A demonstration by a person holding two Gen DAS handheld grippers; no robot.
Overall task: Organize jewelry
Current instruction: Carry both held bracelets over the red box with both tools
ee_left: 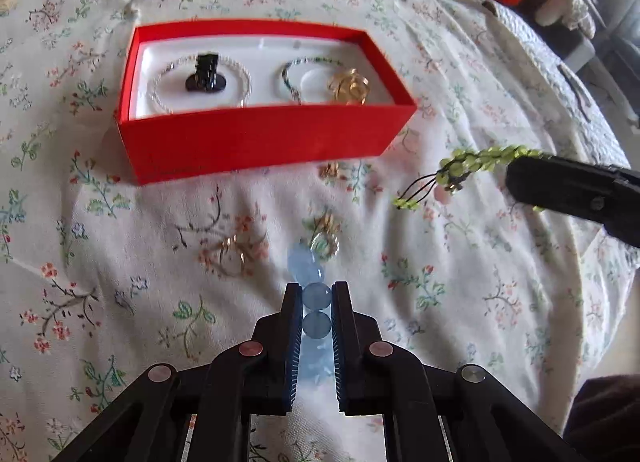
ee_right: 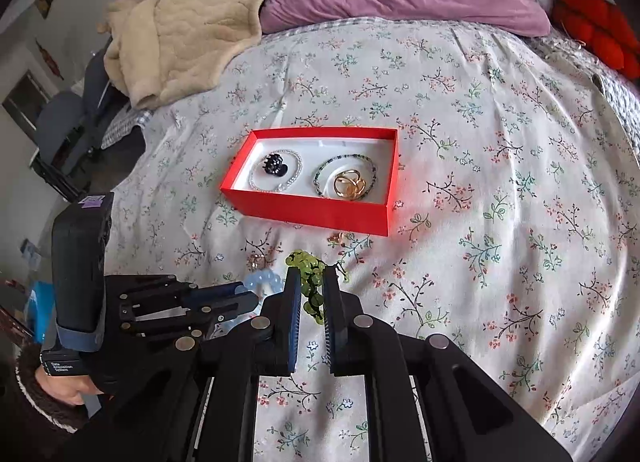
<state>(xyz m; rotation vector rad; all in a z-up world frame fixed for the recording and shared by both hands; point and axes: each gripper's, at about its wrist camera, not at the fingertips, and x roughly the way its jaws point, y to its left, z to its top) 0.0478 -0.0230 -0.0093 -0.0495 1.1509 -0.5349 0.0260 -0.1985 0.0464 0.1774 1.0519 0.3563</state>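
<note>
Left gripper (ee_left: pixel 316 290): jaws clamped on blue bracelet (ee_left: pixel 316 296), pads on two round beads.
Blue bracelet: smooth hard beads, likely slippery; strand limp, hangs over bedspread (ee_left: pixel 460 302). Hold between beads, not on a crown.
Right gripper (ee_right: pixel 312 282): jaws clamped on green bracelet (ee_right: pixel 310 286), lifted off the bed.
Green bracelet: light, floppy, small beads; cord ends dangle, may snag.
Box (ee_left: pixel 256 141): red, open, ahead of both; holds bracelets, dark clip (ee_left: pixel 206 73), gold ring (ee_left: pixel 348 87).
Loose rings (ee_left: pixel 234 256): on bedspread near box, blurred, probably two or three.
</note>
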